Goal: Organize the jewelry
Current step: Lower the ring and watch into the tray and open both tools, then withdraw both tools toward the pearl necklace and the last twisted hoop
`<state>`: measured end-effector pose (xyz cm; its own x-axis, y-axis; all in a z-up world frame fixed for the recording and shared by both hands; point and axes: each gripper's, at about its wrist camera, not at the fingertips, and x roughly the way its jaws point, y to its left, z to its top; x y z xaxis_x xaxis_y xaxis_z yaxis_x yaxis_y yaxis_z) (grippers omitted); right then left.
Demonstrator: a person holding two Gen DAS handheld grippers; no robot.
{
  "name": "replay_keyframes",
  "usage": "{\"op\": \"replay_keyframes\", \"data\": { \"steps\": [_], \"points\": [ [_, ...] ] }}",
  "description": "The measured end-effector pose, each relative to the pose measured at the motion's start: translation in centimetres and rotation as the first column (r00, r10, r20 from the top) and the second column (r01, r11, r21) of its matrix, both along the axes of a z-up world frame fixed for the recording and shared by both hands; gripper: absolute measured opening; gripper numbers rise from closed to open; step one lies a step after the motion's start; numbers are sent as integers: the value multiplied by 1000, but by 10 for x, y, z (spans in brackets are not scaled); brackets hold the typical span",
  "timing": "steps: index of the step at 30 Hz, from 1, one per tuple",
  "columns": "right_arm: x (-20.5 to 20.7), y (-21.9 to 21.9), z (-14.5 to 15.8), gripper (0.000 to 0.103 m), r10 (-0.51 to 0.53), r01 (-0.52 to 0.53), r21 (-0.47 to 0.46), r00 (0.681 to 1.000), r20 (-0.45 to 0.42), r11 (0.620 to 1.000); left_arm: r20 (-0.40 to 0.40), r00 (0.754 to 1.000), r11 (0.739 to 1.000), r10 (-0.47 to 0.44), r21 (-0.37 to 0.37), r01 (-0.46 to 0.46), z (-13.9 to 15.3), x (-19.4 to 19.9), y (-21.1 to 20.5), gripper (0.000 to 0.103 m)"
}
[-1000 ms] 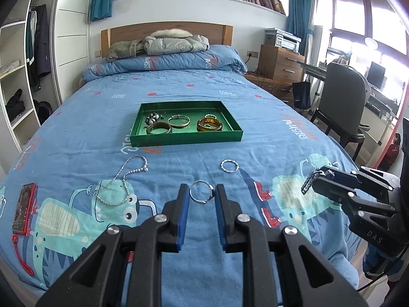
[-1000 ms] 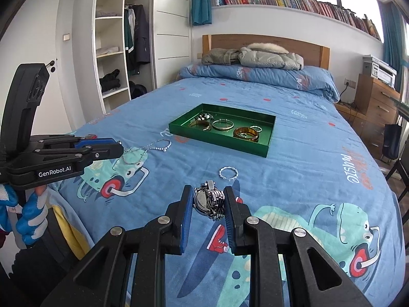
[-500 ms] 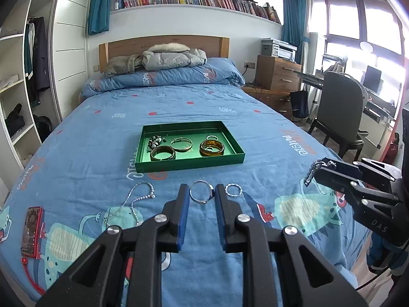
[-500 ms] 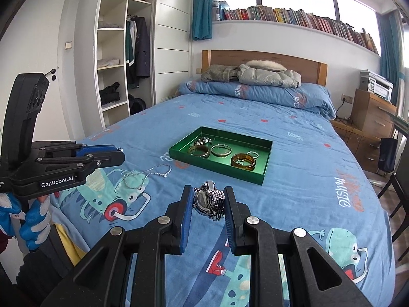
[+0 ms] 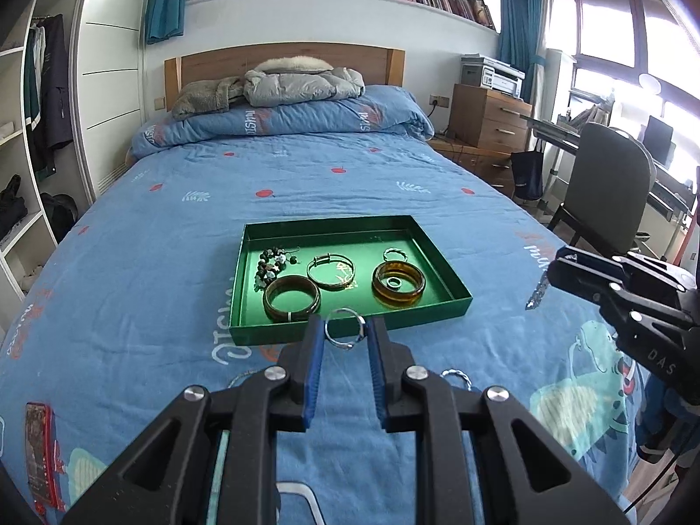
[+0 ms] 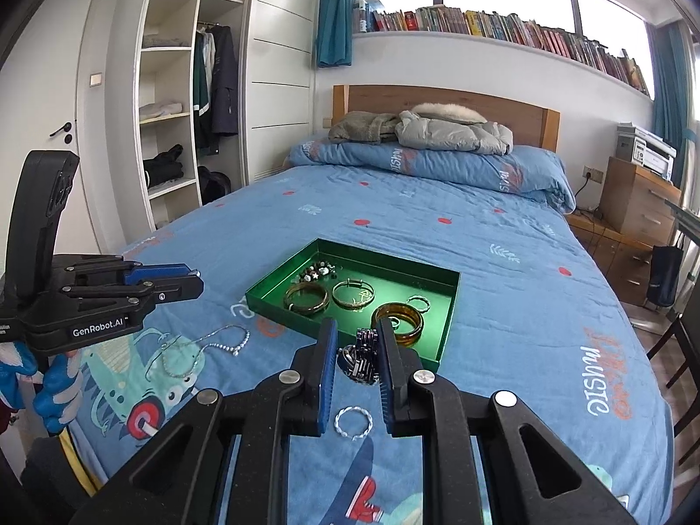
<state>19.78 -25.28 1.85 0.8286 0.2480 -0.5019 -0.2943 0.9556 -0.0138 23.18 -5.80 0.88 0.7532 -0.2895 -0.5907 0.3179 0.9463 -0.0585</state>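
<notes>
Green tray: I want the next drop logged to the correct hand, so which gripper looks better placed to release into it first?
Probably left. The left gripper holds its thin silver ring at the green tray's near wall.

The green tray point(image 5: 442, 262) looks like glossy painted metal, its floor mirroring the shiny metal bangle point(image 5: 330, 272) at its centre and the translucent amber bangle point(image 5: 398, 284) at four o'clock. Under it lies the matt, creased cotton bedsheet point(image 5: 153, 262); at twelve o'clock stands a smooth wooden headboard point(image 5: 210, 65).

Blue bed point(image 5: 153, 262): green tray point(image 5: 455, 288), necklace point(image 6: 201, 345), twisted ring point(image 6: 352, 422).
</notes>
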Motion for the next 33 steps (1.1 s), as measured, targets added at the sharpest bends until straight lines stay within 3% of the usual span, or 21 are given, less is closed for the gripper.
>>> {"op": "replay_keyframes", "data": {
  "steps": [14, 18, 21, 25, 28, 30, 33],
  "points": [
    [186, -5, -74, 17, -46, 50, 26, 988, -150, 998, -154, 988, 1000, -21, -6, 20, -81, 145, -35, 19],
    [230, -16, -99, 17, -104, 112, 23, 966, -236, 993, -203, 978, 999, -49, -2, 49, -100, 162, -47, 19],
    [254, -23, -115, 9, -137, 149, 19, 941, -308, 989, -231, 971, 998, -53, 13, 58, -112, 169, -54, 19],
    [269, -22, -133, 9, -168, 158, -58, 913, -373, 986, -267, 963, 999, -49, -2, 50, -124, 174, -51, 19],
    [269, -22, -134, 9, -168, 158, -58, 908, -383, 986, -278, 959, 998, -55, -4, 56, -123, 175, -50, 19],
    [267, -21, -131, 15, -179, 160, -82, 906, -384, 984, -294, 954, 999, -54, -12, 53, -122, 176, -48, 20],
    [261, -18, -119, 36, -173, 156, -75, 913, -369, 985, -298, 953, 999, -50, -30, 43, -116, 178, -44, 20]
  ]
}}
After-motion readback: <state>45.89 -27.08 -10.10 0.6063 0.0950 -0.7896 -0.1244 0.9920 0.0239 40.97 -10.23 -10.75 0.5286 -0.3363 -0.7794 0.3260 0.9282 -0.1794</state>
